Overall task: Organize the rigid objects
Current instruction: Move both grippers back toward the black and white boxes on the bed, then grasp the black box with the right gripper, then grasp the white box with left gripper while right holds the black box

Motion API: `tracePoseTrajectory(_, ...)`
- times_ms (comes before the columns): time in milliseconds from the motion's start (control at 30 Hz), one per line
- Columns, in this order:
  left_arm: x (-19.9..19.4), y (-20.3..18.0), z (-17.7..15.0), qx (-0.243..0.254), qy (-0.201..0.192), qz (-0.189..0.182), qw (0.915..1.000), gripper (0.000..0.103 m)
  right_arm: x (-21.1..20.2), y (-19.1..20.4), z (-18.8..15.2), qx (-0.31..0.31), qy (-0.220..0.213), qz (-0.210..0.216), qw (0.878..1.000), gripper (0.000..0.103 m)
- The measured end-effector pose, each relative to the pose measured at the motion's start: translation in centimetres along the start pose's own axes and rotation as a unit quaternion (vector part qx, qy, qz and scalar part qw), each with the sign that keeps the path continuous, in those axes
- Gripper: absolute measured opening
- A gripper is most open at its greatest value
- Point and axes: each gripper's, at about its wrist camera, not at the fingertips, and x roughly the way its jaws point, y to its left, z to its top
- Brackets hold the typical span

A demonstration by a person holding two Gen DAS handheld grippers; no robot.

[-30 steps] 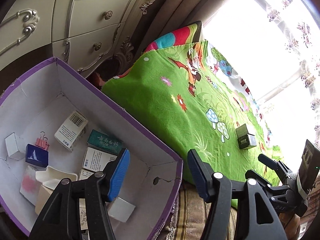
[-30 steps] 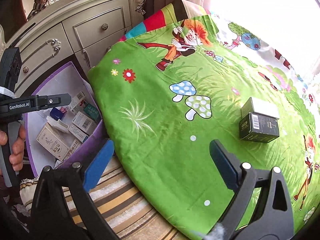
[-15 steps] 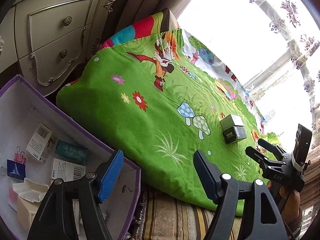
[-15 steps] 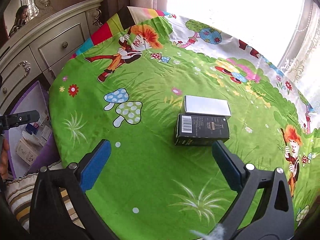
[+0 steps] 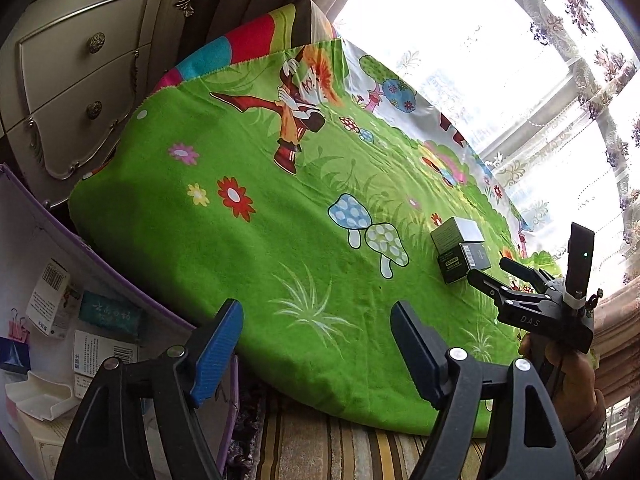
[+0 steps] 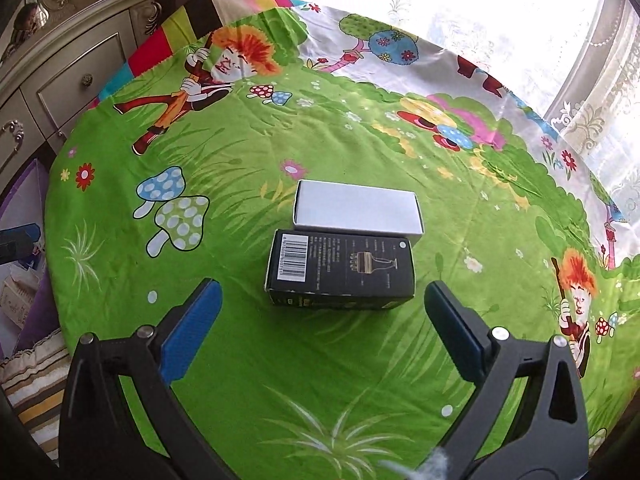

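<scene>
Black barcoded box (image 6: 340,270) lies flat, seemingly touching white box (image 6: 356,208) behind it.

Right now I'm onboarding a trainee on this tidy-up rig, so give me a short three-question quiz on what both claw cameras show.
1. True or false: the black box lies beside the white box on the green blanket.
2. Multiple choice: what is between the fingers of the right claw? A) the black box B) the white box C) nothing
3. Fill in: the purple-edged bin with small cartons shows at the ___ side of the left wrist view.

Key: 1 true; 2 C, its jaws are open, short of the black box; 3 left.
</scene>
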Motion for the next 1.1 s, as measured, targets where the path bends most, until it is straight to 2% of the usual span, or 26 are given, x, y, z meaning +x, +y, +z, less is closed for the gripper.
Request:
tracePoseTrajectory(433,1.7,-0.6,0.4,0.006,0.012,0.003,0.9999,0.079,2.8,-1.1,0.4,0.013,0.014,0.008,1.000,0.101)
tracePoseTrajectory(533,2.2,-1.0,0.5,0.009,0.015,0.006,0.9998,0.080,3.2,-1.1,0.3,0.012,0.018,0.011,1.000,0.088)
tracePoseTrajectory(700,3.0,-1.9,0.6,0.008,0.024,0.015,0.9996,0.085,2.8,-1.7,-0.4,0.022,0.012,0.014,1.000,0.087)
tracePoseTrajectory(900,4.5,-4.5,1.1,0.008,0.031,0.015,0.9994,0.090,1.5,-3.7,-2.6,0.056,0.014,0.003,0.998,0.087)
tracePoseTrajectory(1100,7.1,-9.1,2.1,0.012,0.037,0.015,0.9991,0.093,-0.2,-5.8,-5.4,0.096,0.020,-0.024,0.995,0.087)
